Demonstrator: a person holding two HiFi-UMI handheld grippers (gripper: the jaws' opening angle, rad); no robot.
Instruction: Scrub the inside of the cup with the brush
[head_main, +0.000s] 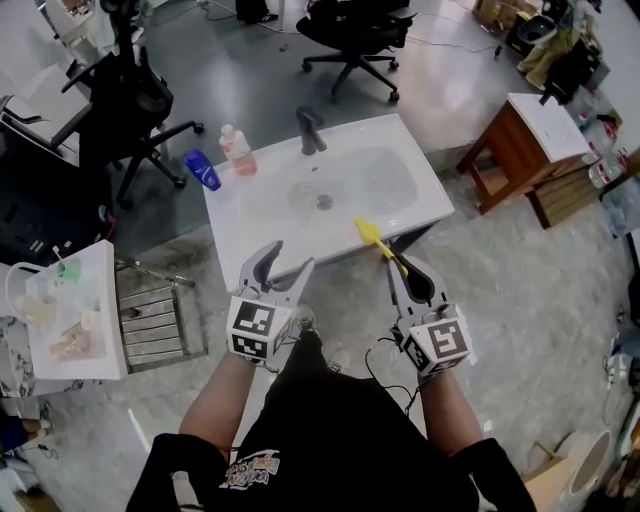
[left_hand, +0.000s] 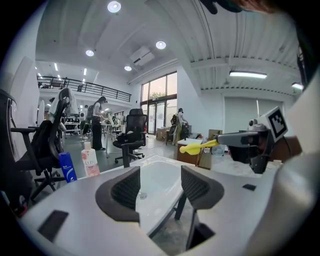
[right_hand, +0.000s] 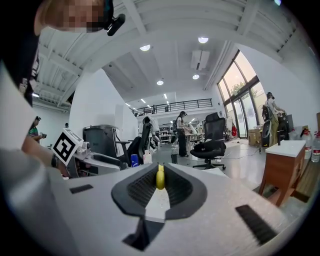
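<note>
Yellow brush (head_main: 378, 243) near white sink (head_main: 250, 210) on grey floor (head_main: 520, 290)

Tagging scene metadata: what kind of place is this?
Probably an open-plan office or lab, not a kitchen: a freestanding white sink on a bare concrete floor, rolling office chairs around it, and a mezzanine railing behind.

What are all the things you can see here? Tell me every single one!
sink: one, white, in front of the person
tap: one, dark, sink's far edge
pink bottle: one, pink, sink's left corner
blue bottle: one, blue, beside the pink one
brush: one, yellow, gripped in the right tongs
office chairs: two, black, beyond the sink
cabinet: one, brown with white top, right of sink
side table: one, white, far left
left tongs: open, empty
right tongs: closed on brush
</note>
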